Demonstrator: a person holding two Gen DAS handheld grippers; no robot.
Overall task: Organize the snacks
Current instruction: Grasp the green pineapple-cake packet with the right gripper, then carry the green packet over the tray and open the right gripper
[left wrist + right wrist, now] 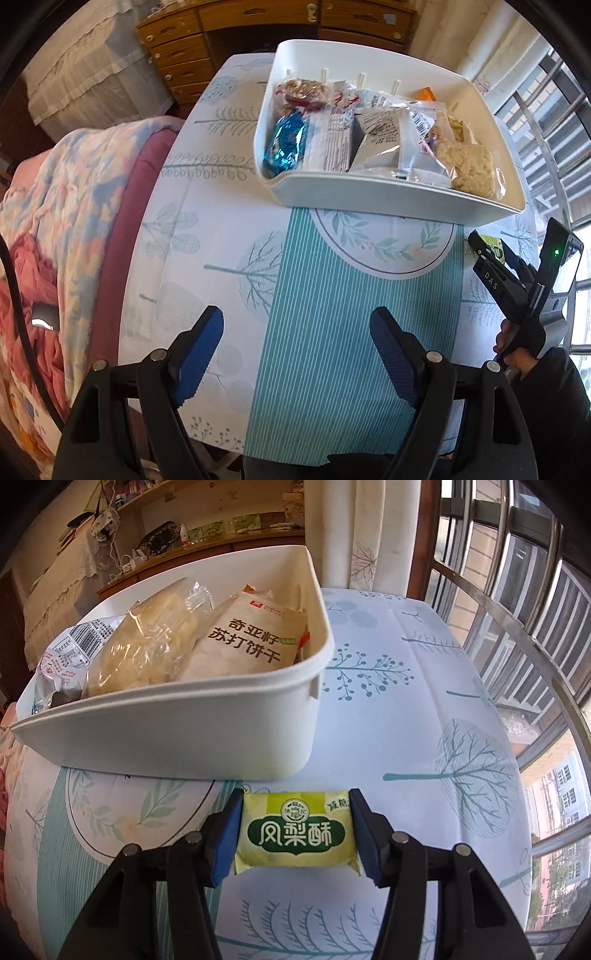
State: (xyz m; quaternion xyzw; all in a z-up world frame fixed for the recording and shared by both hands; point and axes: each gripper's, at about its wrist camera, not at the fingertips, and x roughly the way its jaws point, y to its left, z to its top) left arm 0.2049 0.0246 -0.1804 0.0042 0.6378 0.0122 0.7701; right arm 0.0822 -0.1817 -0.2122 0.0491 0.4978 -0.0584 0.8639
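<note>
The right gripper (295, 836) had its pads against both ends of a yellow-green snack packet (295, 836) lying on the tablecloth (424, 738) just before the white bin (207, 734). The left gripper (296, 354) hovered wide and empty. The pickup step seemed under way; next, lifting the packet over the rim into the bin.

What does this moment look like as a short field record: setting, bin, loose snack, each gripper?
setting: table with tree-print cloth, window bars to one side
bin: white bin on the table, already holding several wrapped snacks
bin contents: blue foil pack, clear-wrapped crisp squares, cracker packet
loose snack: yellow-green pastry packet on the cloth, outside the bin
right gripper: pads against both ends of the pastry packet
left gripper: open, nothing between the fingers, over the striped runner
</note>
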